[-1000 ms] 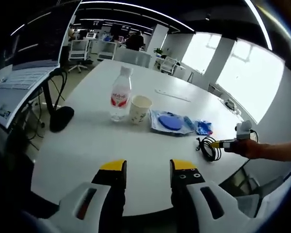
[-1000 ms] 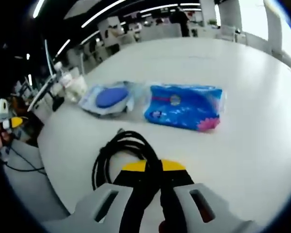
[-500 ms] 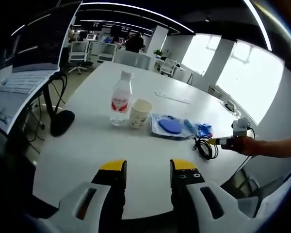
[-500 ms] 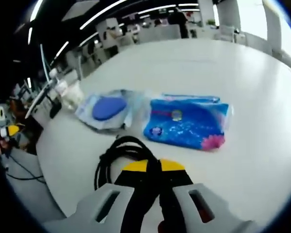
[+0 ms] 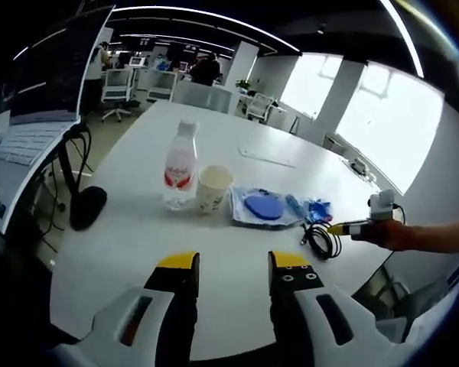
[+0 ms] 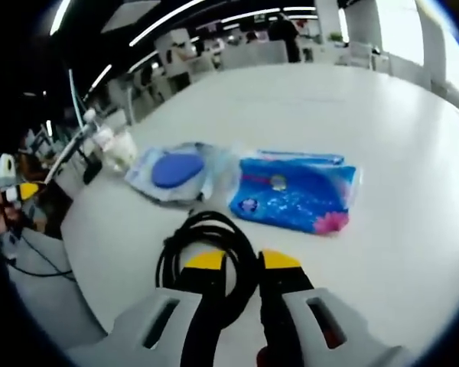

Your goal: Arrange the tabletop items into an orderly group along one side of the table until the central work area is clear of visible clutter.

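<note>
Cable coil [image 6: 206, 248] lies between the right gripper's [image 6: 243, 260] parted, released jaws.

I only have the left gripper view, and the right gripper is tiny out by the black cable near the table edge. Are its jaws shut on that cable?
Observer: No. In the right gripper view the right gripper has its jaws apart, and a strand of the coiled black cable runs through the gap.
Operator: And the blue thing just past the cable? It's a smudge for me.
Observer: It is a flat blue packet with a pink flower printed at one corner. It lies on the white table beside the clear bag with the blue disc.
</note>
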`<state>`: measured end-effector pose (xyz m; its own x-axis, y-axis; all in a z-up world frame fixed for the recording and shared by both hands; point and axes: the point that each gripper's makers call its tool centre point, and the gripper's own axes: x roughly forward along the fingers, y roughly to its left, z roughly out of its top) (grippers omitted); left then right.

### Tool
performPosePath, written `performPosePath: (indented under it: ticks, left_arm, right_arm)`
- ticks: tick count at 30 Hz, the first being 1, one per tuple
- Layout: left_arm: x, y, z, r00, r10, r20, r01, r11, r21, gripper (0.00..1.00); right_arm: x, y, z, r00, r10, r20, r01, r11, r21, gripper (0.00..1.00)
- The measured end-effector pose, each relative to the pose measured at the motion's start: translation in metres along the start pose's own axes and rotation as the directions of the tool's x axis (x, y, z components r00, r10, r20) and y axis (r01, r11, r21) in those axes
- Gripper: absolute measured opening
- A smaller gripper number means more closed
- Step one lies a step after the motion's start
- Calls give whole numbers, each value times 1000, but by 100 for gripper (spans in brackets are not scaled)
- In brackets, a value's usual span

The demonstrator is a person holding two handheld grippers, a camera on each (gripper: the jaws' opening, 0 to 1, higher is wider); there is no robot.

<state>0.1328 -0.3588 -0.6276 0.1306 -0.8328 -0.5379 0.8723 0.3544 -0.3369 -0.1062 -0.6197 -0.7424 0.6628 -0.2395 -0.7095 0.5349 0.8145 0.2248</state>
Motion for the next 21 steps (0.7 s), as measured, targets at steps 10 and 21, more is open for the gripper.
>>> performPosePath:
  ticks: [10,21]
  left_arm:
    - [9,0,21,1000,-7,20,7,1000,18,35]
    - [7,2,40,998,5,68,-6,1000,14,36]
  right_arm:
    - [-30,5,19,998,8,64,-6,999,-36,21]
    - [-81,34,14,988,9,154,-4,999,-35,32]
